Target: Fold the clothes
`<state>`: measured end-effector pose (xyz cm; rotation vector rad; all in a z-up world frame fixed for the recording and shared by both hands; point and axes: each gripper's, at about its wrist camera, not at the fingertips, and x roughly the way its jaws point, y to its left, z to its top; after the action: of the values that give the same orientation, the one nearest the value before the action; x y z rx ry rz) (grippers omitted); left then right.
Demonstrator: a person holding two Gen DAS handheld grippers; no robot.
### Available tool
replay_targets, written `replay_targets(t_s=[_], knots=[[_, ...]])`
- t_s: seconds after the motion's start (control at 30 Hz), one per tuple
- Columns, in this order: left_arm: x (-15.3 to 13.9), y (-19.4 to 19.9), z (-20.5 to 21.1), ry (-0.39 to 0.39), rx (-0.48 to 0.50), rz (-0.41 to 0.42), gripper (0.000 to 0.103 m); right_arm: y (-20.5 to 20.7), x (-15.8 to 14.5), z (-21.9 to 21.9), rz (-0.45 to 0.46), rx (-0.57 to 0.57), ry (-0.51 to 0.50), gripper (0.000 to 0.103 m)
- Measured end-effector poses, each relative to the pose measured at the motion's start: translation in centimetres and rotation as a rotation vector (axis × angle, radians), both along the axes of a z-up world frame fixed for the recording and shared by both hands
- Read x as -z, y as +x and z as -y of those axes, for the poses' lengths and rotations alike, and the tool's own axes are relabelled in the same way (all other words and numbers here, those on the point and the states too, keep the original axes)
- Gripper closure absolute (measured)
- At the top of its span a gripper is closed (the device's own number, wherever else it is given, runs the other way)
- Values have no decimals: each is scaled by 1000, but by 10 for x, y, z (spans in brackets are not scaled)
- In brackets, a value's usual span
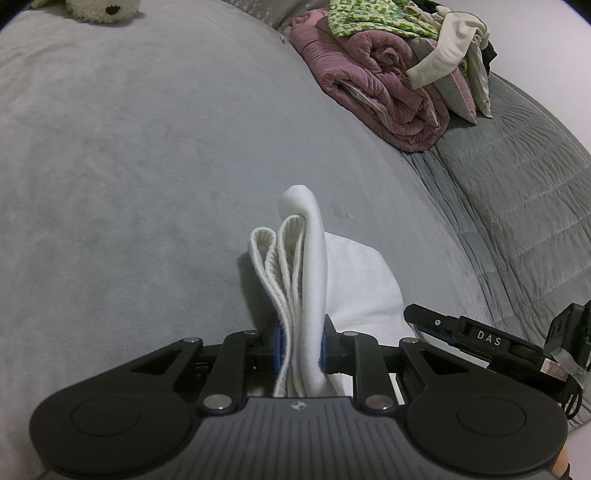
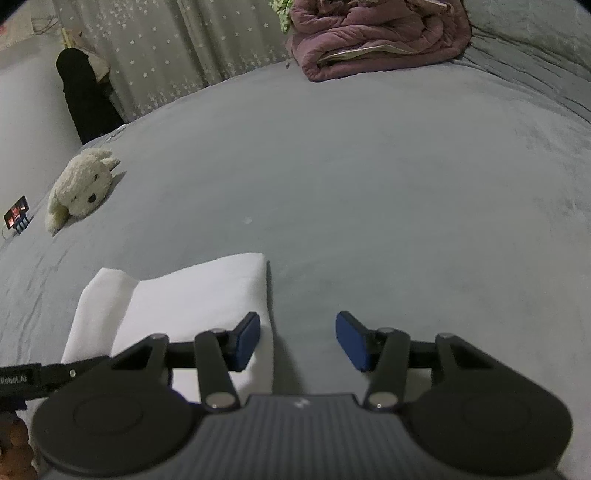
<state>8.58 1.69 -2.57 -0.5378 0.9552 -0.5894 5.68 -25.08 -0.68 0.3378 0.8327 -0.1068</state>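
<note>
Left wrist view: the left tongs (image 1: 300,341) are clamped on a bunched edge of the white, soft knit garment (image 1: 303,266), its ribbed hems stacked in several layers between the blue pads (image 1: 279,345). The pinched part stands up ahead of the fingers and curls over at its top, while the rest of the cloth lies flat just beyond and to the right of the tongs on the grey plush bedspread (image 1: 147,155). The right tongs' black arm reaches in low on the right, close beside that flat part. Far ahead and to the right sits a rolled mauve quilt (image 1: 373,96) with a heap of loose clothes (image 1: 413,26) on top; far ahead to the left, a cream plush toy (image 1: 99,9).

Right wrist view: the right tongs (image 2: 298,341) stand open with nothing between the pads; only bare bedspread shows in the gap. The folded white garment lies on the bed just left of and ahead of them, its right edge passing under the left pad (image 2: 246,341). The toy is well off to the left, the quilt far ahead.

The cloth looks light, limp and thick where layered, so it should sag wherever it is unsupported. A sound hold for the free tongs is probably the near right corner, pinching all layers together so that none slips out.
</note>
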Motion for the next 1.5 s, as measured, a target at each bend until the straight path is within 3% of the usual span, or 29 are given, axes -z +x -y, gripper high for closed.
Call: replay_targets(t_s=[0.43, 0.73, 1.13, 1.37, 1.5], knots=[[-1, 0, -1, 1, 2, -2, 83, -4, 1, 7, -28, -28, 157, 55], [-2, 0, -1, -1, 2, -4, 83, -4, 4, -6, -33, -82, 160, 55], [-2, -1, -2, -5, 5, -10, 83, 0, 18, 4, -12, -60, 351, 61], [-3, 0, -4, -2, 10, -8, 83, 2, 20, -5, 8, -93, 312, 61], [-4, 2, -2, -2, 11, -10, 83, 2, 21, -7, 12, -83, 311, 67]])
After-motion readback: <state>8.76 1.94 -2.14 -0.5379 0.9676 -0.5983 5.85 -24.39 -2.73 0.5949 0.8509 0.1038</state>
